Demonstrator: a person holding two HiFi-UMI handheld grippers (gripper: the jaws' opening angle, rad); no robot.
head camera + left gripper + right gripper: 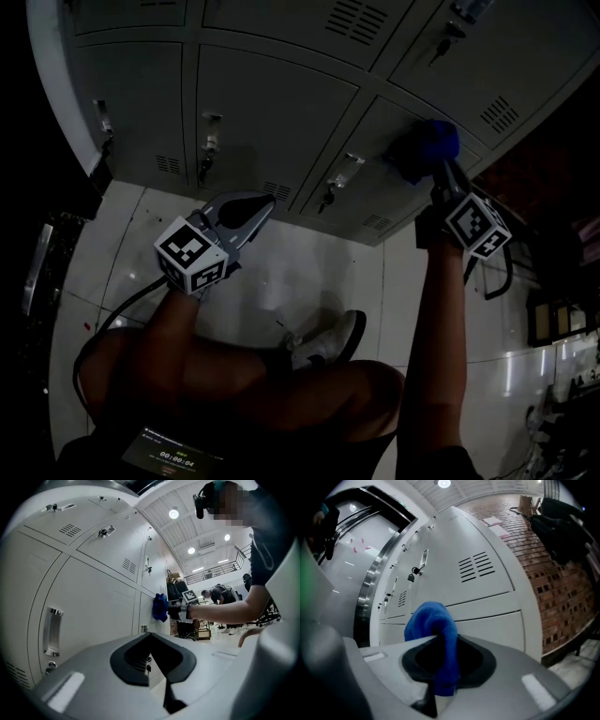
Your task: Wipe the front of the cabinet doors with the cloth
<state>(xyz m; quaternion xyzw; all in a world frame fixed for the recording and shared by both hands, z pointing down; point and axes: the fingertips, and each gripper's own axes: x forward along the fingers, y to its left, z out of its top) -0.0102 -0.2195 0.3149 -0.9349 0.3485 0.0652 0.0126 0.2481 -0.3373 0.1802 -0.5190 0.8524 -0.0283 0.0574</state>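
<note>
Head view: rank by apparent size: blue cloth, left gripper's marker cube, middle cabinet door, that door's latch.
1. Middle cabinet door, far largest.
2. Marker cube on the left gripper and blue cloth: look alike; the cube sits nearer the camera, so no ranking.
3. Door latch, smallest.

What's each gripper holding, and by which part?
Right gripper is shut on the cloth, pinched along a bunched fold, with the bulk sticking out in front of the jaws. Left gripper is shut and holds nothing.
</note>
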